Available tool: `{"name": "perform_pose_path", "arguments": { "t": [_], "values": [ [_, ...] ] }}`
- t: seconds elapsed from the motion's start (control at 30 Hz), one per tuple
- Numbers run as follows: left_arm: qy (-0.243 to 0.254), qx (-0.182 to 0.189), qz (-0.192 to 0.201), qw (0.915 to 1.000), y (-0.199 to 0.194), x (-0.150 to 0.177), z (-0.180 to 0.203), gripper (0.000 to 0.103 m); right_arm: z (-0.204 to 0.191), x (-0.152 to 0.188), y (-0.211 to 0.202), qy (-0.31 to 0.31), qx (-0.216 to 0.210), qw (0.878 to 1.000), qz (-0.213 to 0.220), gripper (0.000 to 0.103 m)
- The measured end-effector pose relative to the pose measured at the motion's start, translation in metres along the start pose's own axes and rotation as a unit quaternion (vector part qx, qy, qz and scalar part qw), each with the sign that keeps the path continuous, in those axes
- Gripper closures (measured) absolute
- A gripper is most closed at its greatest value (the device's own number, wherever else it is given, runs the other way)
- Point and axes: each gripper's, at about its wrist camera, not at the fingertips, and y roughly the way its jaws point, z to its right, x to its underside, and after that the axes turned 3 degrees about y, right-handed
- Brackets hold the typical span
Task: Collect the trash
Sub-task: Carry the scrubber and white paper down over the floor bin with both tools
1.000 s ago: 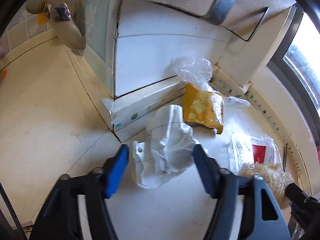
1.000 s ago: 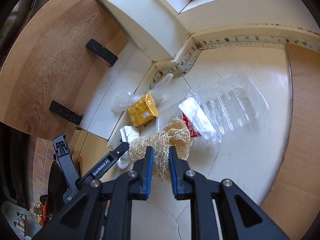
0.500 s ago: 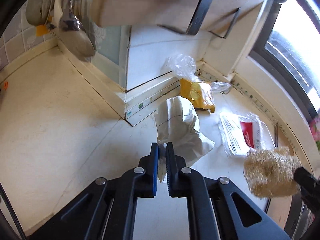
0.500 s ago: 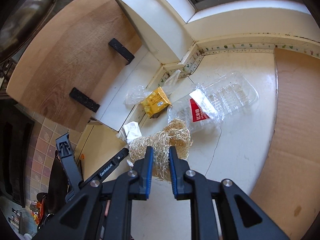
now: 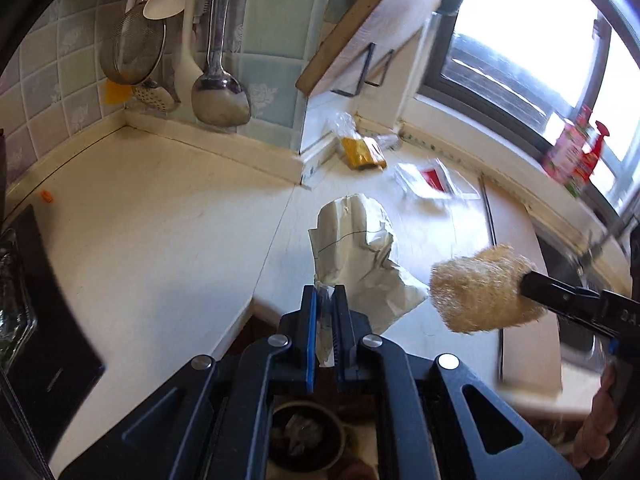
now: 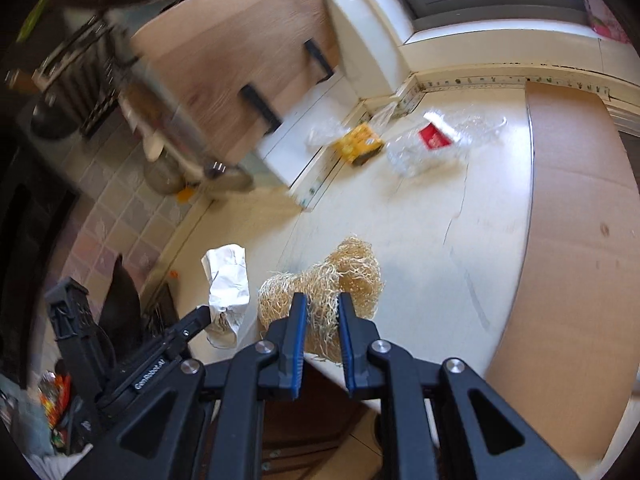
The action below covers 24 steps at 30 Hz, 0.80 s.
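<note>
Two grippers each pinch one item, the left gripper point(image 5: 325, 300) a crumpled paper bag point(image 5: 360, 256), the right gripper point(image 6: 322, 308) one straw-like scrubber point(image 6: 320, 284), while apparently three wrappers point(image 5: 362, 152) lie on the counter point(image 5: 140, 220).

The crumpled white paper wrapper point(image 5: 356, 256), marked with a thin dark pen line, hangs over the cream-white stone countertop point(image 5: 160, 232), and just right of it is a pale straw-coloured fibrous scrubber ball point(image 5: 486, 290). Beyond the wrapper lie a mustard-yellow packet point(image 5: 362, 153) and a clear plastic tray with a red and white label point(image 5: 434, 178), while left of them the tiled wall point(image 5: 264, 12) shows pale green and grey squares with a faint white flower pattern. A black two-finger gripper with blue pads point(image 5: 325, 300) sits in front of the wrapper, a brown wood-grain board point(image 6: 576, 216) lies right of the scrubber, and a small orange scrap point(image 5: 47, 197) lies far left on the countertop.
</note>
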Motion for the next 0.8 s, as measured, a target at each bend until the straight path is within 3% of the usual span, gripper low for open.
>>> {"name": "perform_pose_path", "arguments": {
  "t": [0.17, 0.37, 0.6, 0.8],
  "values": [
    [0.034, 0.018, -0.029, 0.9989, -0.032, 0.056, -0.019, 0.098, -0.033, 0.073, 0.007, -0.047, 0.037, 0.998, -0.036, 0.088],
    [0.043, 0.031, -0.102, 0.9933, -0.012, 0.113, -0.022, 0.098, -0.04, 0.141, 0.03, -0.089, 0.082, 0.988, -0.1, 0.088],
    [0.077, 0.017, -0.194, 0.9778, 0.053, 0.179, -0.012, 0.098, 0.027, 0.192, 0.078, -0.045, 0.123, 0.978, -0.161, 0.088],
    [0.069, 0.009, -0.262, 0.9625, 0.148, 0.245, -0.014, 0.098, 0.09, 0.247, 0.144, -0.047, 0.161, 0.963, -0.21, 0.088]
  ]
}}
